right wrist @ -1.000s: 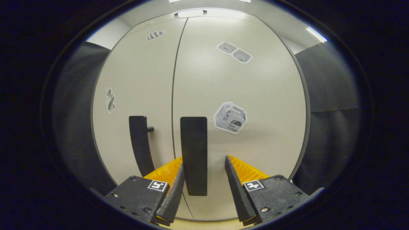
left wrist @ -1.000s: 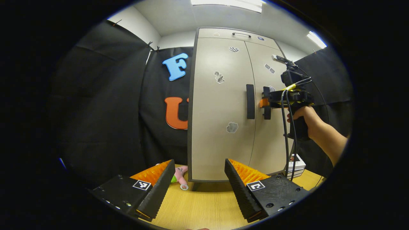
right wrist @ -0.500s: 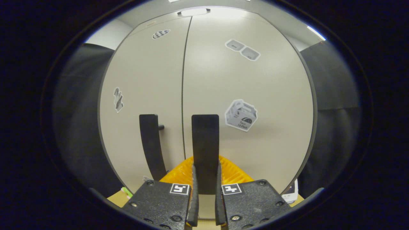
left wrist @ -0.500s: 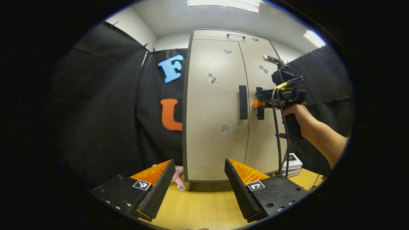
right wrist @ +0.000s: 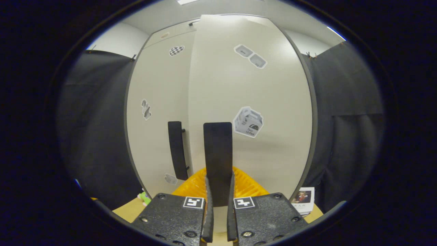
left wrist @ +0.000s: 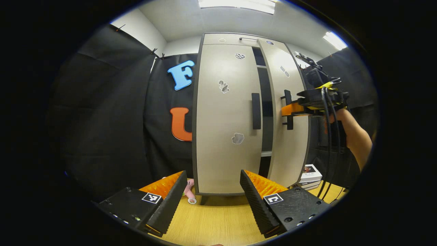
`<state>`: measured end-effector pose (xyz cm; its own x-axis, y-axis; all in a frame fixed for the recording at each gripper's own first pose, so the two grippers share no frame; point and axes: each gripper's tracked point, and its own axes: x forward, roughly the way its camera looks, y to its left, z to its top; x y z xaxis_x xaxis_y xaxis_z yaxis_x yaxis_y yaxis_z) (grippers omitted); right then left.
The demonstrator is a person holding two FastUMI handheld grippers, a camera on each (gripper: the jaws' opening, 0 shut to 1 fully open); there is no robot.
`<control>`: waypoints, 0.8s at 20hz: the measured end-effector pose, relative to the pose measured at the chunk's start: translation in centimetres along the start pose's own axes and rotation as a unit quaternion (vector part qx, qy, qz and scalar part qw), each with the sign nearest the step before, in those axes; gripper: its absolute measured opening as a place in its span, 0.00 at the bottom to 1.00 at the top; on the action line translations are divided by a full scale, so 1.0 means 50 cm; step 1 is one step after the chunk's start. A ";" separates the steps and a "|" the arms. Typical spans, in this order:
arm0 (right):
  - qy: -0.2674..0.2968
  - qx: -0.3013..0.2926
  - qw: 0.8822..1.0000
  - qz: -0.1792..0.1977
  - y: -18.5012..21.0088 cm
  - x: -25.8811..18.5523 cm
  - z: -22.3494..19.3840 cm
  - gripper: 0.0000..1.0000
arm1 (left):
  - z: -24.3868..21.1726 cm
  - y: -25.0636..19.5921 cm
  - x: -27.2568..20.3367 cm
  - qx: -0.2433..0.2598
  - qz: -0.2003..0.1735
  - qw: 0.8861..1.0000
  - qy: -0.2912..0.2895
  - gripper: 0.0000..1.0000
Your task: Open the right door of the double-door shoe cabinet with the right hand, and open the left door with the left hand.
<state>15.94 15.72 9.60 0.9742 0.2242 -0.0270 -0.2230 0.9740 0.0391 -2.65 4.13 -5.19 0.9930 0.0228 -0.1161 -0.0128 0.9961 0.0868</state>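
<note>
A tall beige shoe cabinet (left wrist: 225,112) stands on the wooden table. Its right door (left wrist: 290,143) has swung partly outward, with a dark gap (left wrist: 264,112) beside it; the left door (left wrist: 225,143) is closed, its black handle (left wrist: 256,111) untouched. My right gripper (left wrist: 288,110), held by a hand, is shut on the right door's black handle (right wrist: 217,157), both fingers pressed against its sides. In the right gripper view the right door (right wrist: 252,85) fills the middle and the left door's handle (right wrist: 177,150) lies to the left. My left gripper (left wrist: 210,200) hangs open, well in front of the cabinet and low over the table.
Black cloth walls stand on both sides of the cabinet. A pink and green toy (left wrist: 187,189) lies on the table by the cabinet's left foot. A stack of books (left wrist: 310,176) sits at its right foot. Black cables (left wrist: 329,136) hang from the right gripper.
My right gripper closed on the right door's handle and pulled; the door has swung outward and a dark gap has opened. My left gripper stayed open, drifting back a little.
</note>
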 end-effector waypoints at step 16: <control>0.008 -0.016 1.000 -0.018 -0.172 -0.222 -0.014 0.14 | 0.016 -0.085 0.006 -0.003 -0.034 0.999 -0.017 0.93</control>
<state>7.04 4.86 8.85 0.9812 0.1883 -0.0436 -0.1882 0.9821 0.0052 -2.21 -0.16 -4.78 0.9950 -0.0483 -0.0878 0.0548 0.9958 0.0736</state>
